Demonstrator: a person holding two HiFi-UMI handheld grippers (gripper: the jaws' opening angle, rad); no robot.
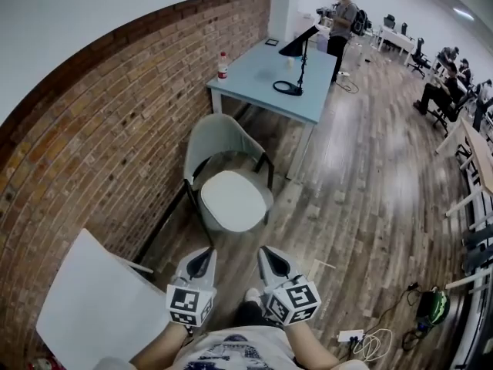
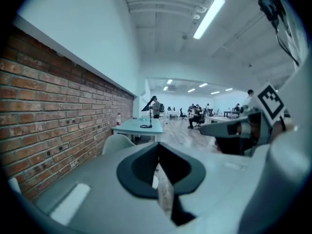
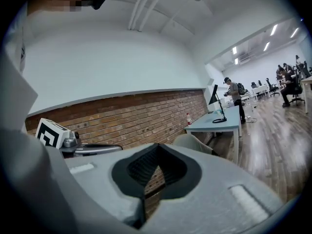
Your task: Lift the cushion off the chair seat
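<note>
A round white cushion (image 1: 233,200) lies on the seat of a pale grey shell chair (image 1: 219,140) that stands by the brick wall. Both grippers hover side by side a short way in front of the chair, nothing in either. My left gripper (image 1: 203,257) is shut, jaws together, pointing at the chair. My right gripper (image 1: 272,257) is shut too, just right of the left one. In the left gripper view the chair back (image 2: 115,143) shows beyond the shut jaws (image 2: 158,165). In the right gripper view the chair (image 3: 192,143) sits past the closed jaws (image 3: 155,167).
A light blue table (image 1: 269,75) with a black desk lamp (image 1: 299,48) and a bottle (image 1: 223,65) stands behind the chair. A white board (image 1: 96,299) leans at the near left. Cables and a power strip (image 1: 353,336) lie on the wooden floor at right. People stand and sit far off.
</note>
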